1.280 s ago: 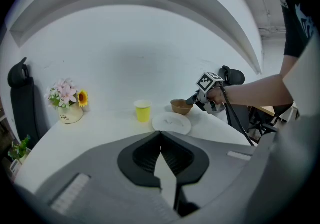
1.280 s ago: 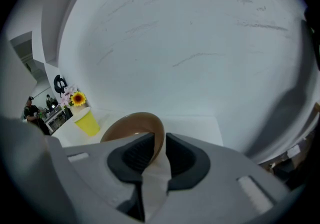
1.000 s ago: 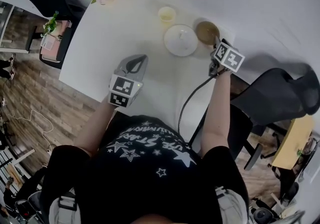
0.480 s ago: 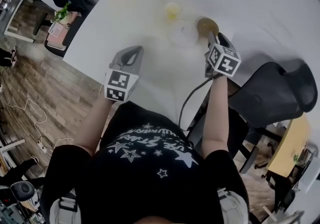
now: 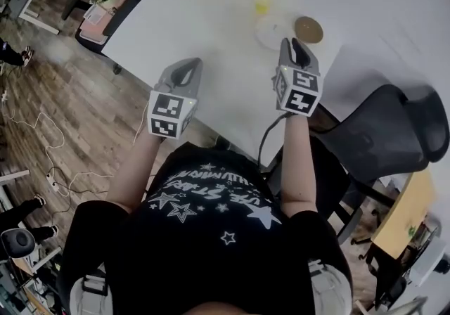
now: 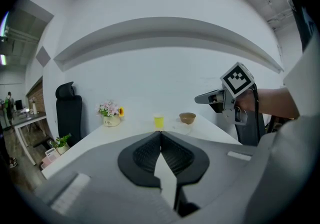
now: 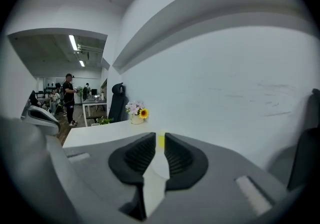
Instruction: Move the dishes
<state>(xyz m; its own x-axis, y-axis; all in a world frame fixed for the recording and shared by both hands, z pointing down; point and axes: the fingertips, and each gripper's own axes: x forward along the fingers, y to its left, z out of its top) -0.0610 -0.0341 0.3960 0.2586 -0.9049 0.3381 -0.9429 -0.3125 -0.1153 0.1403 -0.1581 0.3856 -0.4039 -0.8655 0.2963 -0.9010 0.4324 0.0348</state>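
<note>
Three dishes are sitting close together at the far right of the white table (image 5: pixel 190 18): one yellow cup (image 5: pixel 261 3), one round white plate (image 5: pixel 269 27) and one brown bowl (image 5: pixel 309 29). Two grippers are hovering nearer. The left gripper (image 5: pixel 188 66) is holding its jaws together, empty. The right gripper (image 5: pixel 295 45) has just been closing its jaws, leaving a narrow gap with nothing between.

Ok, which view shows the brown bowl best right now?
The head view. It shows the bowl from above with nothing in front of it, on the table beside the plate. The left gripper view shows it only small and side-on, far off. The right gripper view doesn't show it at all.
</note>
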